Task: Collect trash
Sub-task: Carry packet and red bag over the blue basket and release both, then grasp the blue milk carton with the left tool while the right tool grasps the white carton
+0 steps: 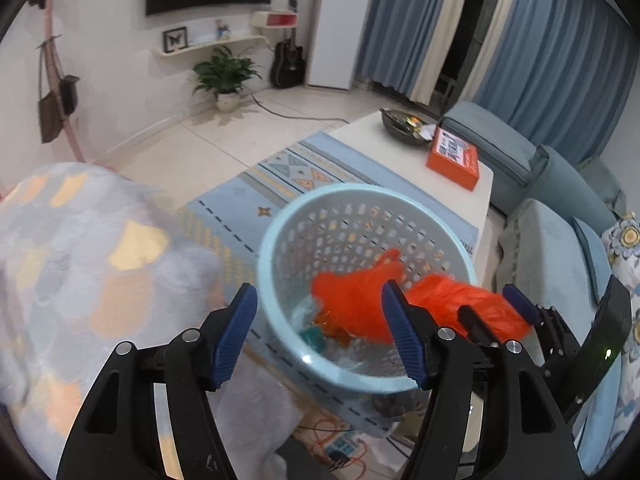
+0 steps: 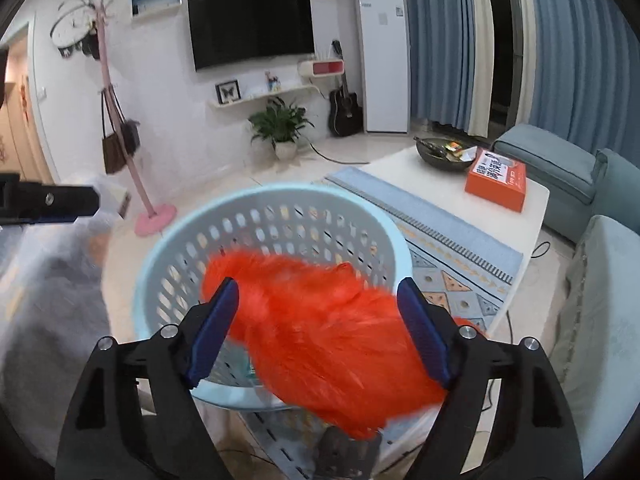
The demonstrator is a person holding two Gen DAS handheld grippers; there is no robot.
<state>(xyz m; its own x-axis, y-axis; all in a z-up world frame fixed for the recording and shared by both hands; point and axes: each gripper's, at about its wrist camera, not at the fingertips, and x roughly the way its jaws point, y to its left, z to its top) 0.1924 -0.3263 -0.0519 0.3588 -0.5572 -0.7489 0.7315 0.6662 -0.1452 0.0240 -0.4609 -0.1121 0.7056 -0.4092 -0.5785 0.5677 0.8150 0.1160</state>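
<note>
Trash basket [image 1: 276, 236], light blue and perforated, sits at centre frame in both wrist views, over the patterned rug [image 1: 248, 200]. Left of it in the left wrist view, a grey blanket with orange patches [image 1: 80, 264]. Left gripper [image 1: 318, 332]: jaws spread, nothing pinched, basket rim showing between the blue pads. Orange fuzzy item [image 1: 360, 300], motion-blurred, lies across the basket's right rim, part inside, part hanging out. Some clear and teal scraps at the basket bottom, too blurred to identify. Right gripper [image 2: 318, 330]: jaws spread wide, the orange fuzz between the pads [image 2: 212, 332] but not clamped; can't tell if it brushes them. Upper right of the frame: white table [image 2: 420, 184] with a dark bowl [image 2: 444, 154] and an orange box [image 2: 496, 180].
</note>
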